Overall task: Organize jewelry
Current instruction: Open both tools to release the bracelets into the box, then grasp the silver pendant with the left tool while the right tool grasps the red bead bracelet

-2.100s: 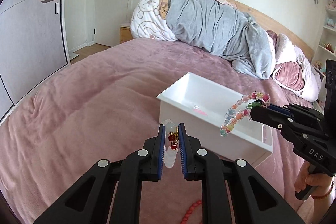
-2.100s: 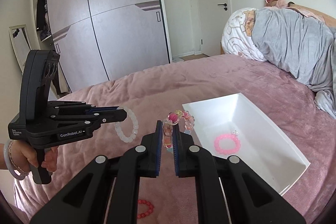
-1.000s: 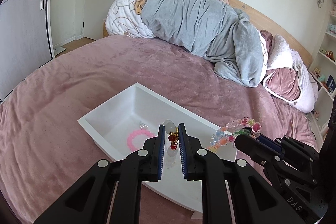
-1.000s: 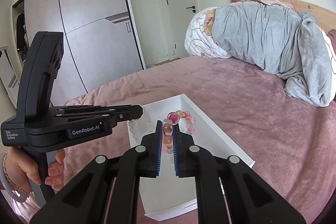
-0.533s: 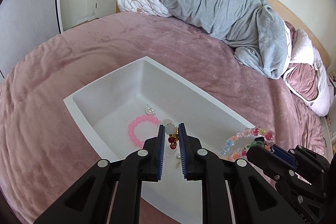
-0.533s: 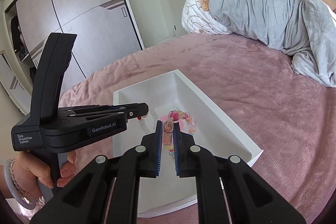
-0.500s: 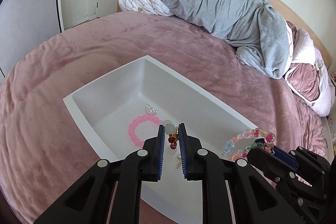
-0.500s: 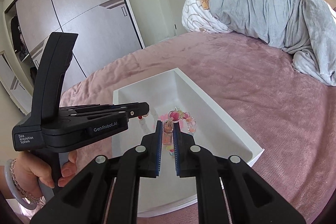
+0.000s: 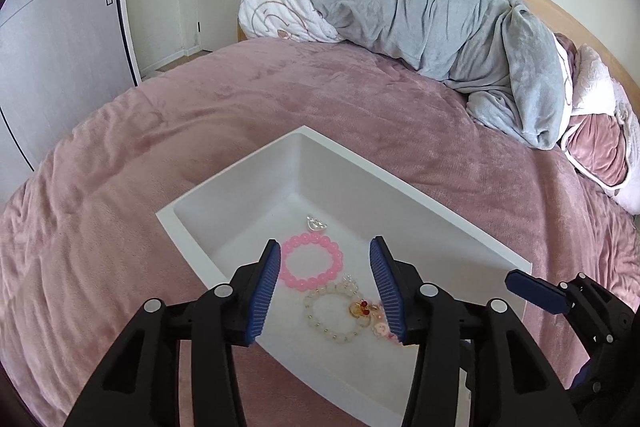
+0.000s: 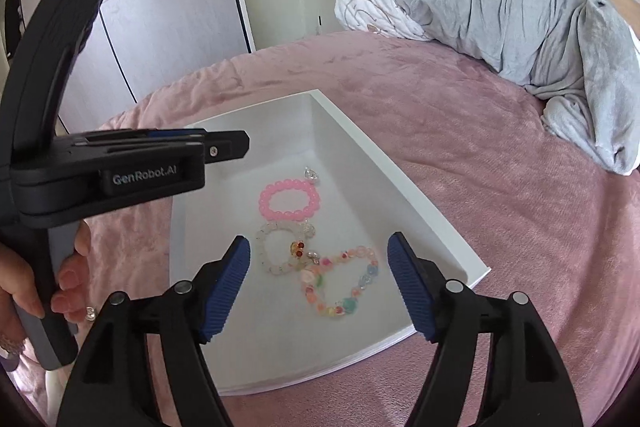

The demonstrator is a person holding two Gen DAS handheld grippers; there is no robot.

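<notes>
Where three beaded bracelets lie, glossy pink bracelet, milky white bracelet and multicolour bracelet rest touching on the smooth floor of a rectangular white tray set on plush pink bedspread. Left gripper and right gripper gape wide, empty.
</notes>
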